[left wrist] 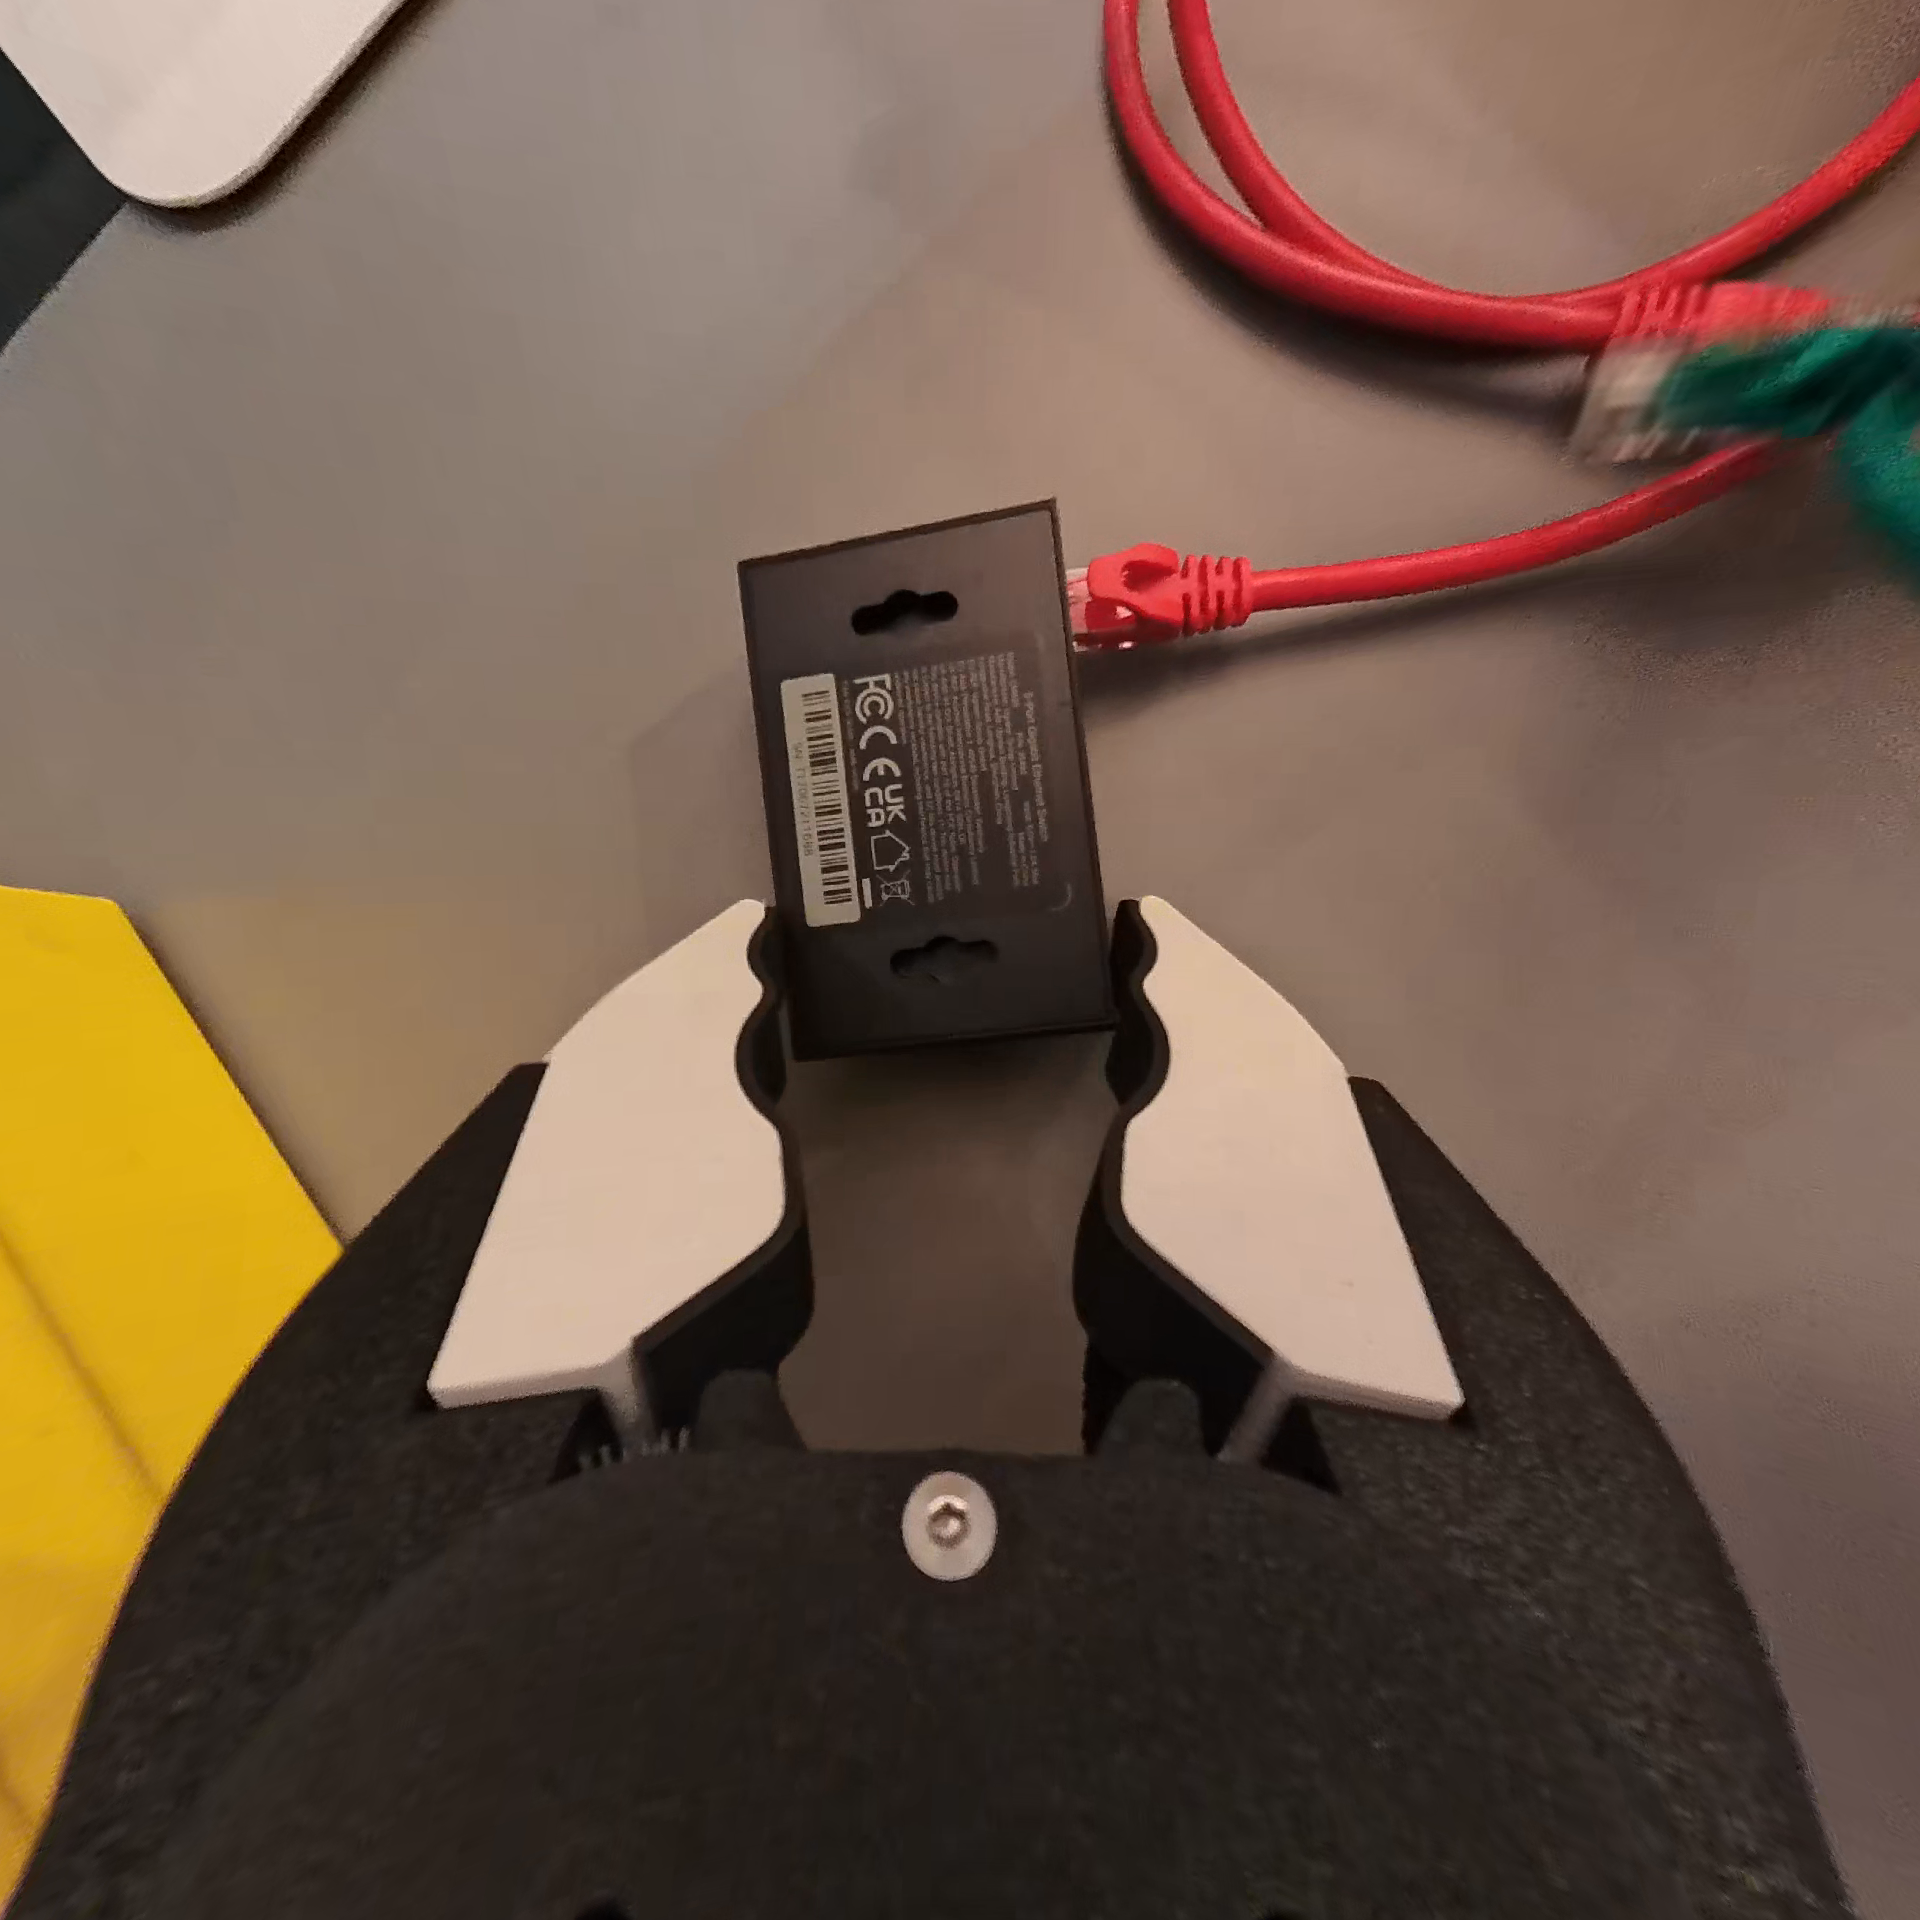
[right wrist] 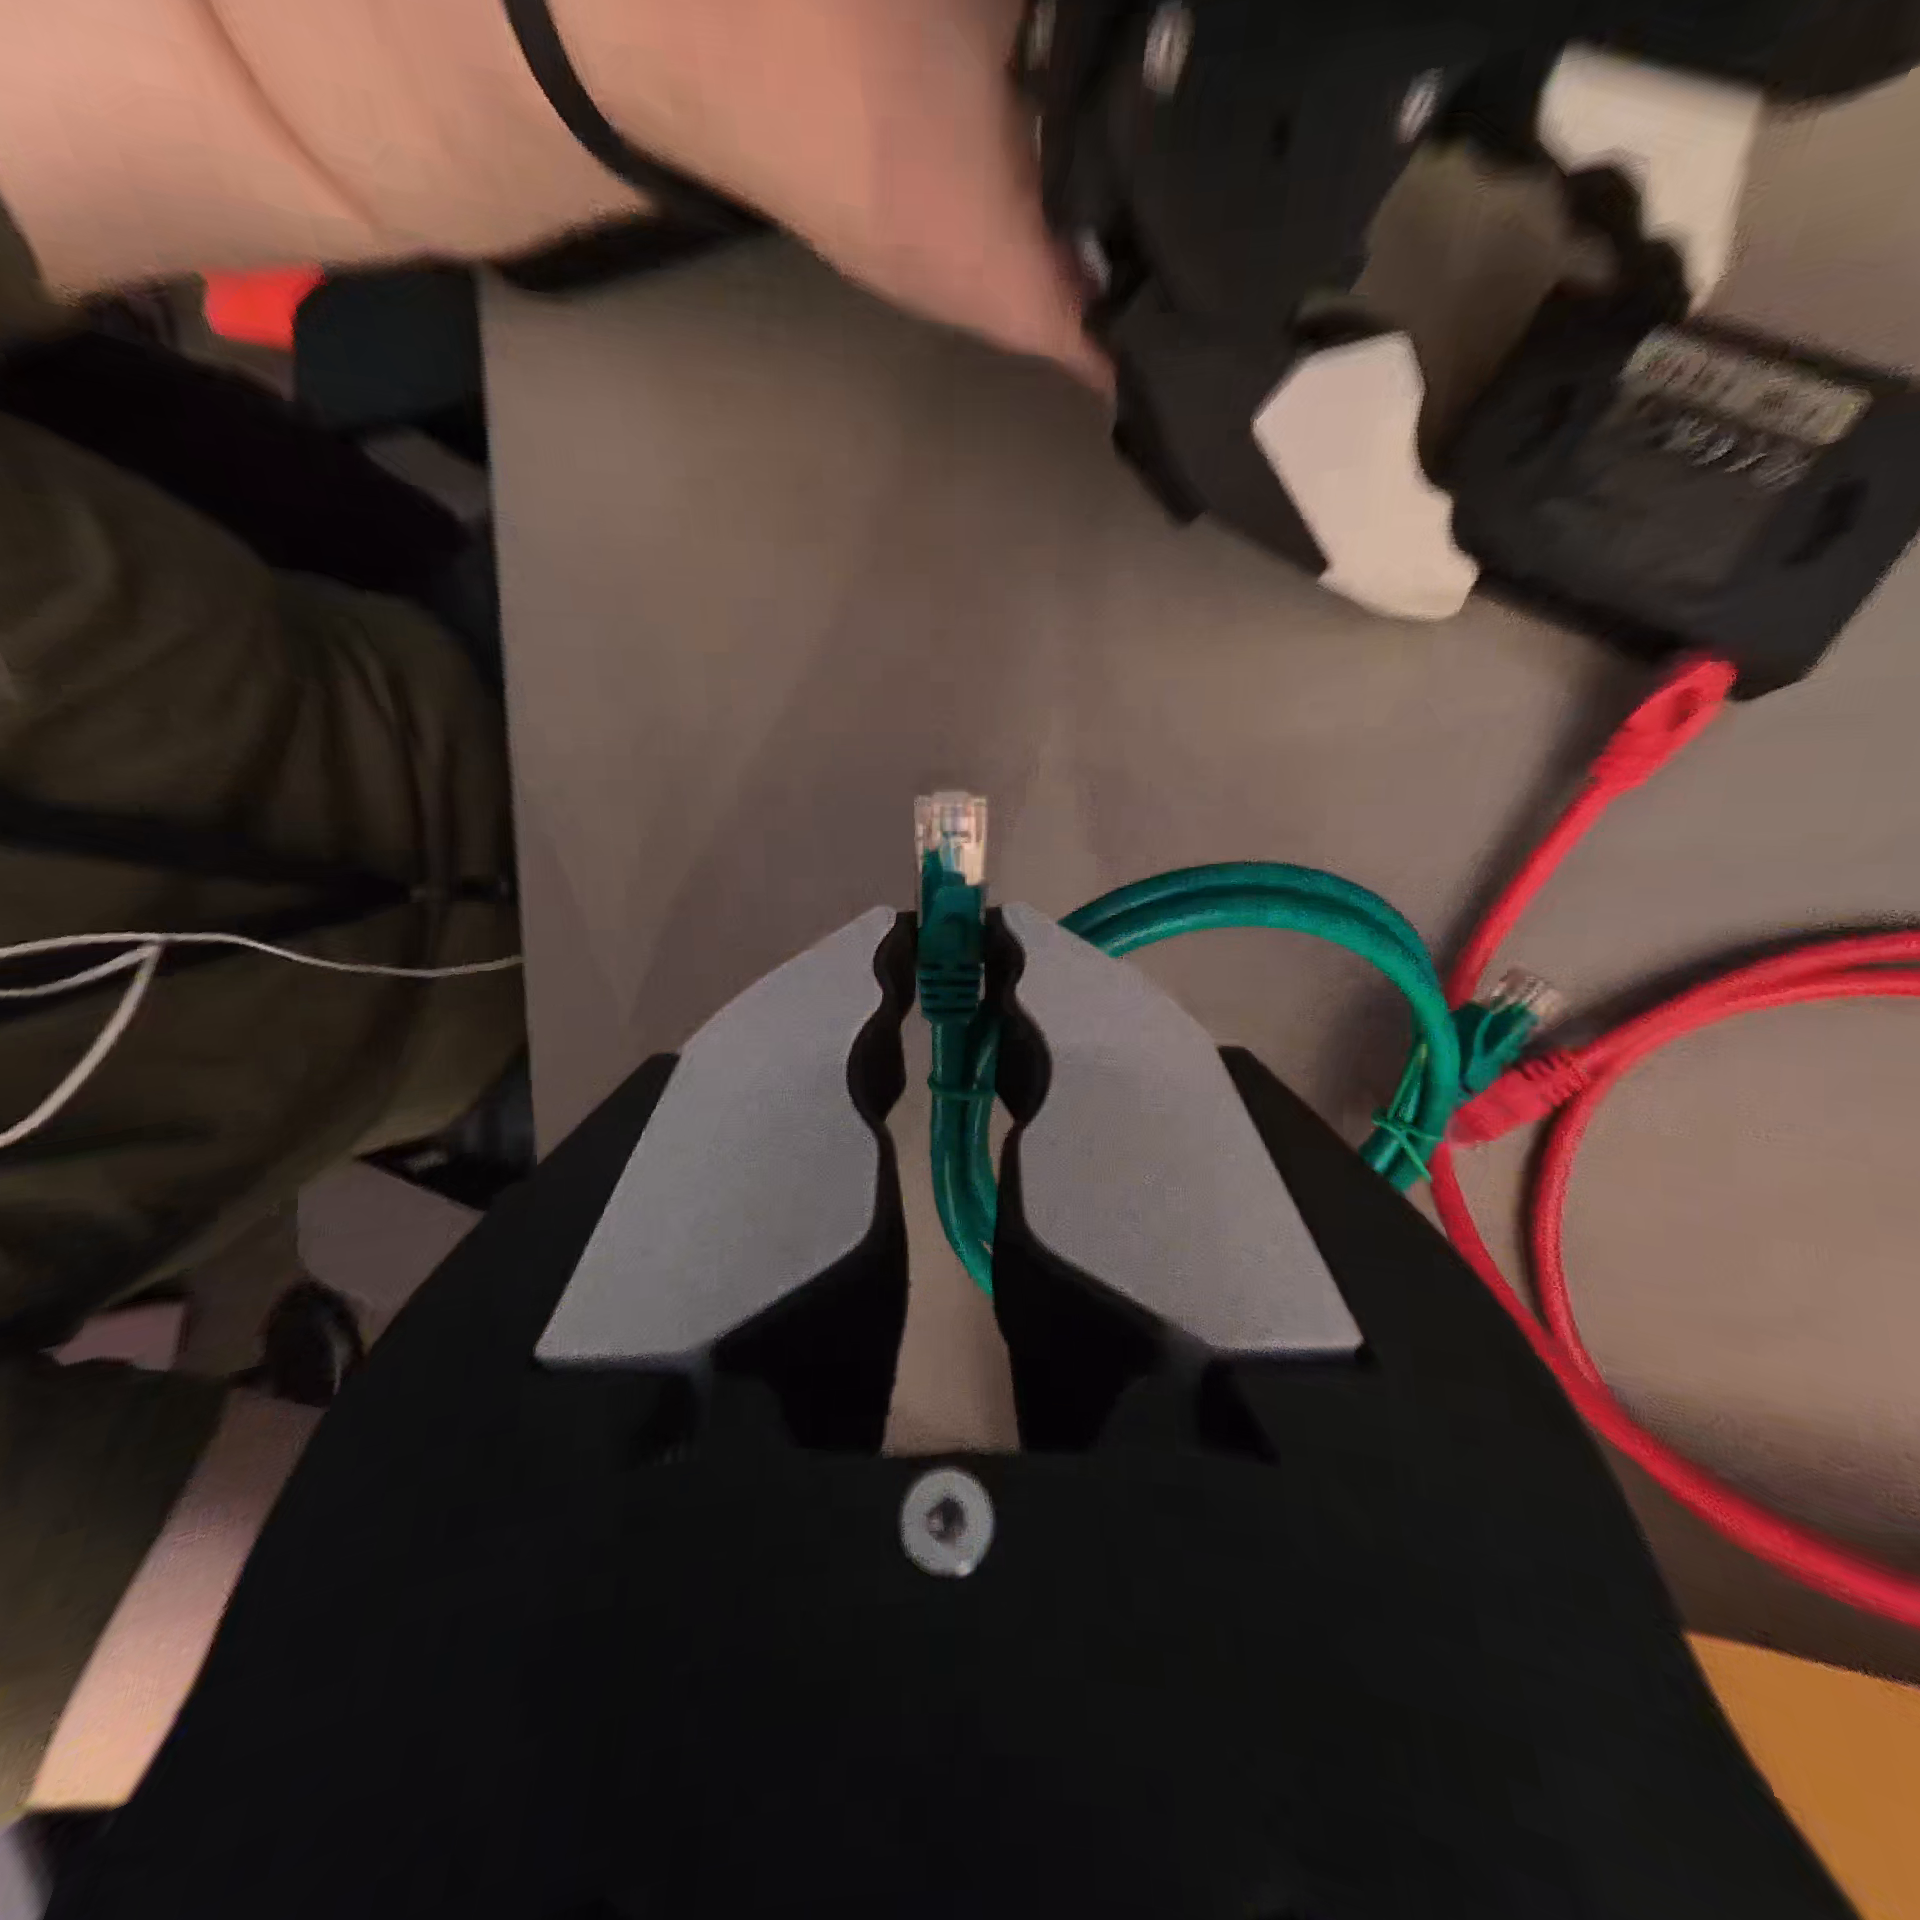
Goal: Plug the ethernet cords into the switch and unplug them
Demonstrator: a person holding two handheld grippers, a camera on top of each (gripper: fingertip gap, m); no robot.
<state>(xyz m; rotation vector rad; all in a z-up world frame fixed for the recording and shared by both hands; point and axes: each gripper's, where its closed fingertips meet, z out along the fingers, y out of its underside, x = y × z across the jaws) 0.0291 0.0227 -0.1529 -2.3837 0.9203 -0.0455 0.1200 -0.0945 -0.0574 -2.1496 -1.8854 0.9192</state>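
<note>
Fingers of the right gripper point(right wrist: 951, 920) are closed on the green ethernet cord point(right wrist: 1299, 899) at its boot, the clear plug point(right wrist: 954, 826) jutting just beyond the tips; the plug looks light and rigid, the cord springy. The left gripper point(left wrist: 940, 935) pinches the near end of the small black switch point(left wrist: 920, 769), underside up, likely light and slick. A red ethernet cord point(left wrist: 1351, 577) enters its right side. Beyond lies bare tabletop point(left wrist: 520, 468), with the edge well apart.

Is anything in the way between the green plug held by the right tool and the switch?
Nothing visible blocks it. The right tool grips the green plug, and only bare table lies between it and the switch held by the left tool. A red plug already sits at the switch's port side.
</note>
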